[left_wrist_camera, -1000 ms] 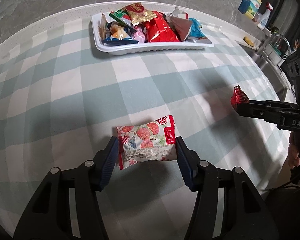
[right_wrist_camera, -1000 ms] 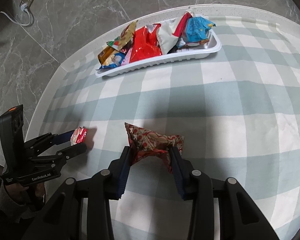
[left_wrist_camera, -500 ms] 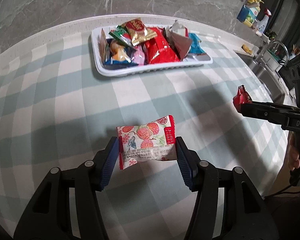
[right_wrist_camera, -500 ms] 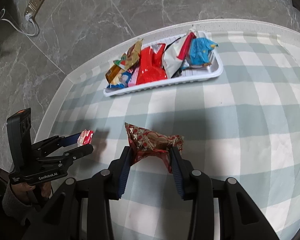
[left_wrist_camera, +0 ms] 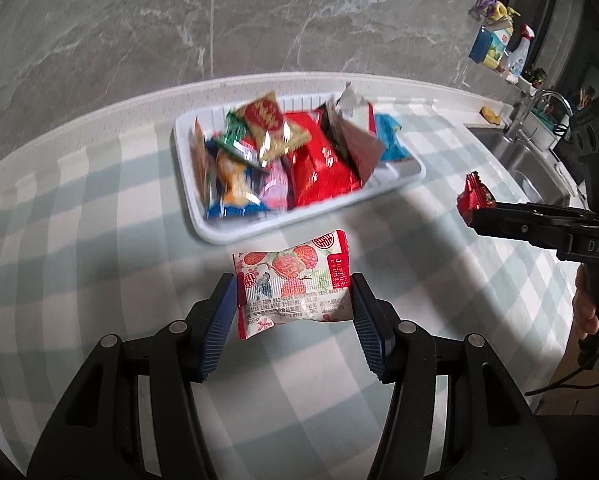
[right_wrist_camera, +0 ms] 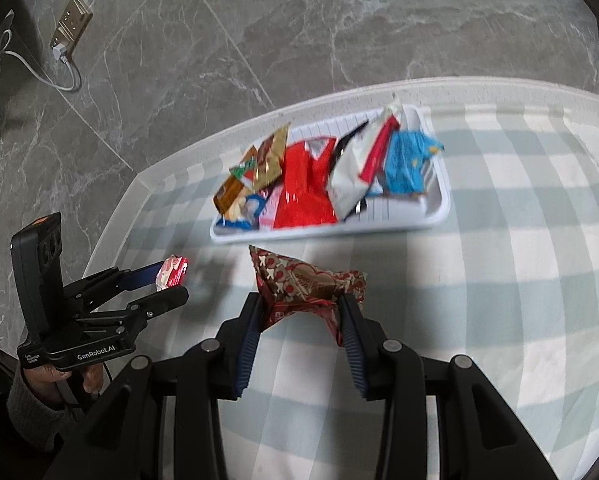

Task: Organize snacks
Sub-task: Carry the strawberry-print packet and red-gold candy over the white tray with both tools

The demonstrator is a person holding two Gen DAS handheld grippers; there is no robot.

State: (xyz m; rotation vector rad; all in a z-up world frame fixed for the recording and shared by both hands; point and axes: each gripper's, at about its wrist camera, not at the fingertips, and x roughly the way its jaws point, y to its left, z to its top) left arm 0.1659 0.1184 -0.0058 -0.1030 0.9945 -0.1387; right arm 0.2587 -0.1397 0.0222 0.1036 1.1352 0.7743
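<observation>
Checked tablecloth (left_wrist_camera: 79, 240); white tray (left_wrist_camera: 417, 168) of mixed packets, upper centre, directly ahead of both grippers. Left gripper (left_wrist_camera: 293, 300) pinches a lychee-print packet (left_wrist_camera: 293, 284), long axis crosswise; right gripper (right_wrist_camera: 299, 316) pinches a red-brown packet (right_wrist_camera: 307, 280), equally near.

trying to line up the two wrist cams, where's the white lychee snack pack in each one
Left wrist view: the white lychee snack pack sits centre, clamped in the left gripper.
Right wrist view: far left, edge-on at the tip of that gripper.
Shared landmark: the white tray of snacks.
</observation>
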